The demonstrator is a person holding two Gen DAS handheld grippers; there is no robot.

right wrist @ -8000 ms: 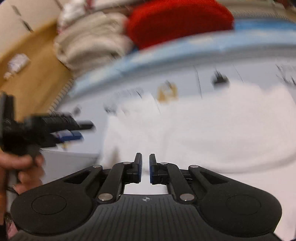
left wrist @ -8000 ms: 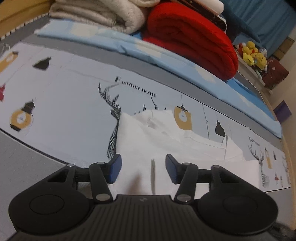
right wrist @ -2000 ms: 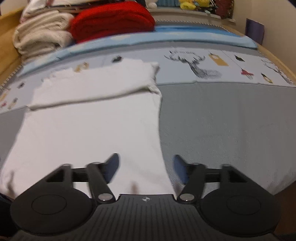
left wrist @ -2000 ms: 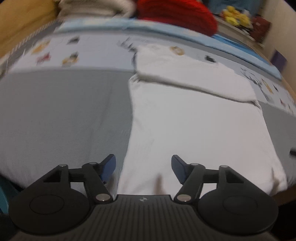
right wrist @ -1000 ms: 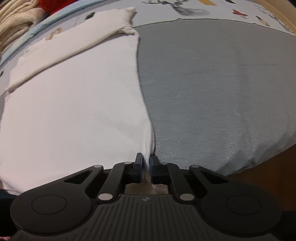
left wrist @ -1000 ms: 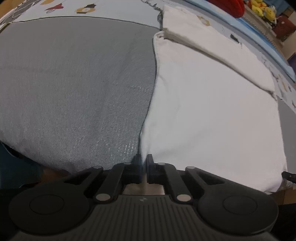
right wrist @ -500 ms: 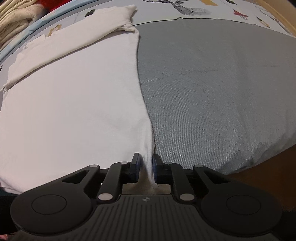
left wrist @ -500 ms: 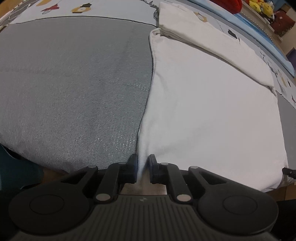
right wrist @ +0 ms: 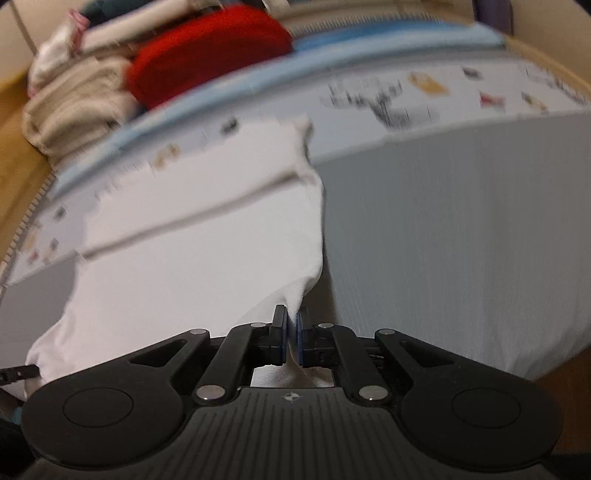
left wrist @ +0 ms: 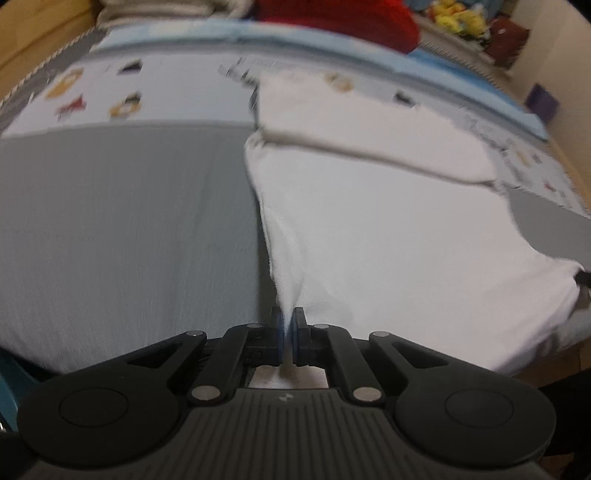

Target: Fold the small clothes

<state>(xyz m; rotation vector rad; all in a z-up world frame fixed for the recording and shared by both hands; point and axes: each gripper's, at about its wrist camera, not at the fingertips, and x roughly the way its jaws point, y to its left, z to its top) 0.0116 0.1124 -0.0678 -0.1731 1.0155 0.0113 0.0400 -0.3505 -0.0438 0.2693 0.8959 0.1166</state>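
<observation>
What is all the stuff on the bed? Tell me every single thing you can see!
white cotton garment: one, white, spread on the bed, far end folded over, near corners pulled up.
grey bed cover with cartoon prints: one, grey and pale blue, under the garment.
light blue blanket: one, blue, a strip along the far side of the bed.
red rolled blanket: one, red, at the far side.
cream folded blankets: a pile, cream, beside the red roll.
yellow plush toys: a few, yellow, on the far shelf.
left gripper: one, black with blue pads, jaws shut on the garment's near left corner.
right gripper: one, black, jaws shut on the near right corner.
</observation>
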